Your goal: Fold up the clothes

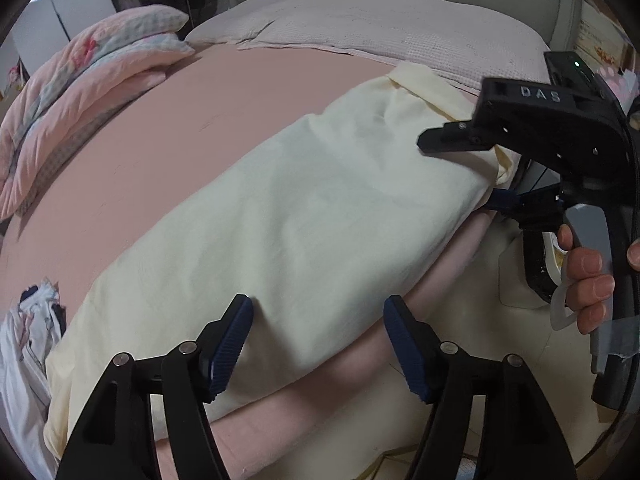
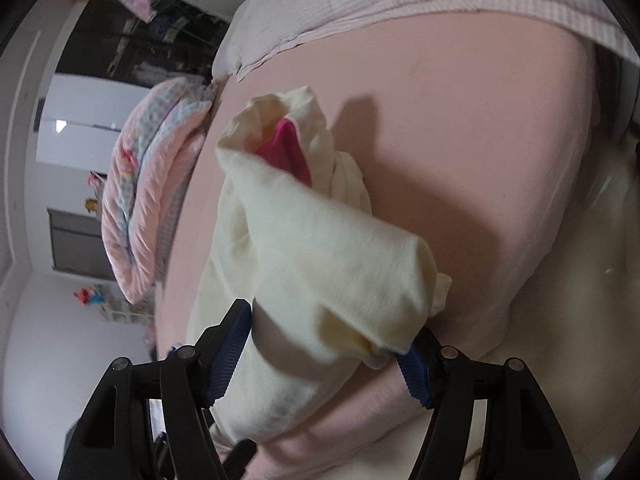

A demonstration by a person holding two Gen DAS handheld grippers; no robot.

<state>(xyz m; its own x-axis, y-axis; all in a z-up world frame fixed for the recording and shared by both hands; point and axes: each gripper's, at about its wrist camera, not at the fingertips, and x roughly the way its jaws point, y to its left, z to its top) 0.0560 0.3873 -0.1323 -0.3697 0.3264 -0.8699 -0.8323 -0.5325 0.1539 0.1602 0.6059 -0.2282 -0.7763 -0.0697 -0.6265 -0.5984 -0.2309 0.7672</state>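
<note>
From my left wrist camera, the left hand-held gripper [image 1: 318,344] stands spread, blue pads clear, above the pale yellow cotton garment [image 1: 280,224] lying along the pink bed sheet [image 1: 160,128]. The right hand-held gripper [image 1: 476,172] meets the garment's far end. From the right wrist camera, its jaws [image 2: 326,354] stand wide with a bunched fold between them; whether they pinch it, I cannot tell.

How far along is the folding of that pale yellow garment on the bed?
Partly done: the yellow garment already lies doubled into a long strip on the pink bed. In hand: both grippers, left and right, stand open at its near edge. Left: further folds, plus the white pile.
</note>
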